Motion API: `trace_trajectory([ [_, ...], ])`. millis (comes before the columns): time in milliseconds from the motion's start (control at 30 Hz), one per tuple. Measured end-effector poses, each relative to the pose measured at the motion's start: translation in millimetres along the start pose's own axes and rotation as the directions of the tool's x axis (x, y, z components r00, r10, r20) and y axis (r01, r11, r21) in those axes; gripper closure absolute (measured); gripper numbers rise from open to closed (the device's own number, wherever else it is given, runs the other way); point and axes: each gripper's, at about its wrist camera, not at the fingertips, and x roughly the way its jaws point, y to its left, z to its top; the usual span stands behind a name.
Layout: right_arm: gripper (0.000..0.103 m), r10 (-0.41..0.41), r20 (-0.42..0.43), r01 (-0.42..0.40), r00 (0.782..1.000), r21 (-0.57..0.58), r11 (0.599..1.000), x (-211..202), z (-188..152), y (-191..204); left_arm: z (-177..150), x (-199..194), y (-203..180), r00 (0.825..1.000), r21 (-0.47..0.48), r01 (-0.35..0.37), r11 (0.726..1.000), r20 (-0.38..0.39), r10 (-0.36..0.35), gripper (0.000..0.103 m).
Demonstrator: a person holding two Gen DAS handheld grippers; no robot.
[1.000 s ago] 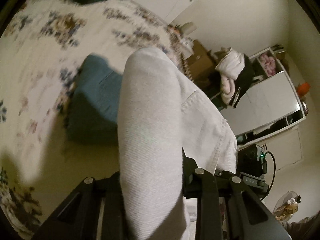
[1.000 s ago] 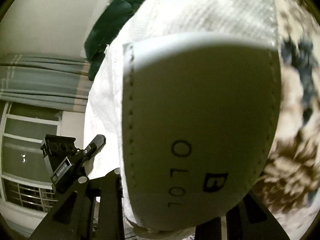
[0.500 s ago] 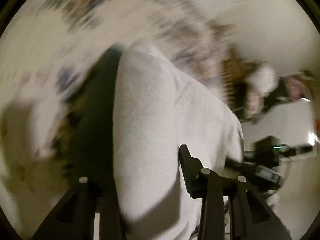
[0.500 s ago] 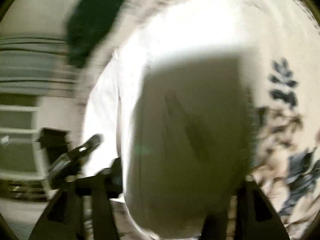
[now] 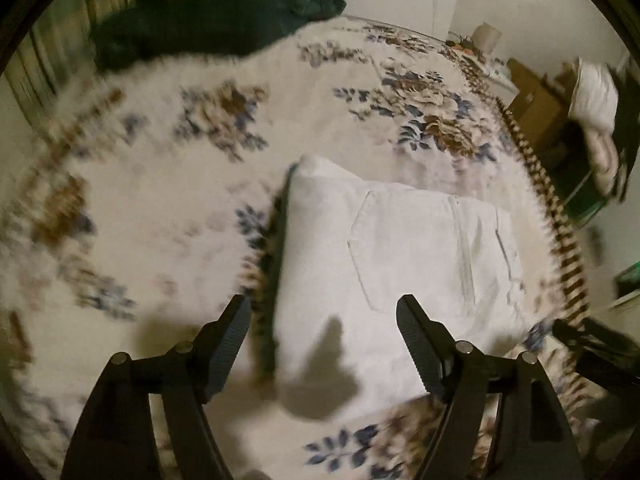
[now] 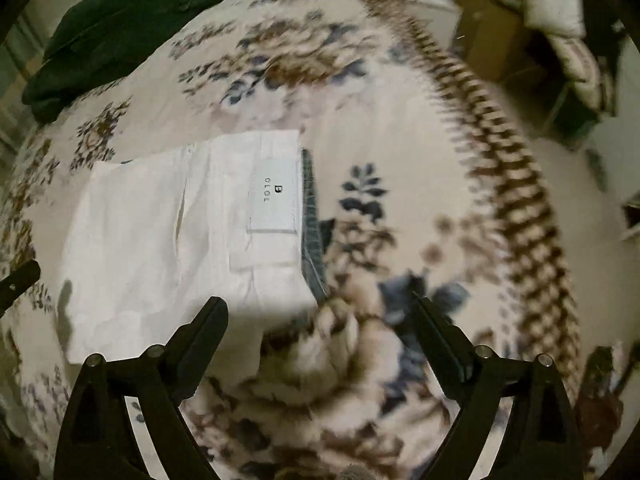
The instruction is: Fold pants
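The white pants (image 5: 384, 264) lie folded flat on the floral bedspread (image 5: 168, 184), back pocket up. They also show in the right wrist view (image 6: 168, 232), with a grey label patch (image 6: 276, 192) at their right edge. A dark garment (image 5: 276, 264) peeks out from under one side of them; it shows too in the right wrist view (image 6: 312, 216). My left gripper (image 5: 324, 320) is open and empty just above the pants' near edge. My right gripper (image 6: 320, 320) is open and empty above the pants' near right corner.
A dark green heap of fabric (image 5: 208, 8) lies at the far end of the bed, also in the right wrist view (image 6: 120, 24). Beyond the bed's patterned edge (image 6: 512, 152) stand cardboard boxes (image 5: 536, 108) and a pile of clothes (image 5: 596, 112).
Both grippers held the white pants shut in their jaws a second ago. Now both have opened and drawn back, and the pants lie folded on the bed.
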Motion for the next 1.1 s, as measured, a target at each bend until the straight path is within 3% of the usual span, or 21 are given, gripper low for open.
trace_trajectory([
  [100,0.008,-0.021,0.053,0.020,0.998,0.012,1.000,-50,-23,-20,-5,-33,-7,0.998,0.020,-0.046,0.999,0.035,0.045,0.029],
  [267,0.008,-0.017,0.135,0.016,0.991,0.007,1.000,-139,-47,-18,-16,-97,-27,0.993,0.030,-0.081,0.996,0.088,0.078,0.029],
  [533,0.008,0.014,0.265,-0.004,0.964,-0.040,0.999,-304,-89,-42,-55,-232,-70,0.980,0.048,-0.105,0.993,0.176,0.095,0.029],
  [667,0.008,0.044,0.319,-0.025,0.947,-0.066,0.998,-380,-117,-57,-83,-307,-88,0.969,0.024,-0.114,0.993,0.223,0.106,0.029],
  [933,0.008,0.093,0.423,-0.047,0.901,-0.117,0.992,-527,-184,-94,-140,-442,-107,0.930,-0.059,-0.144,0.988,0.334,0.155,0.028],
  [1100,0.008,0.120,0.449,-0.063,0.885,-0.140,0.988,-595,-220,-113,-171,-496,-120,0.917,-0.070,-0.170,0.983,0.355,0.184,0.028],
])
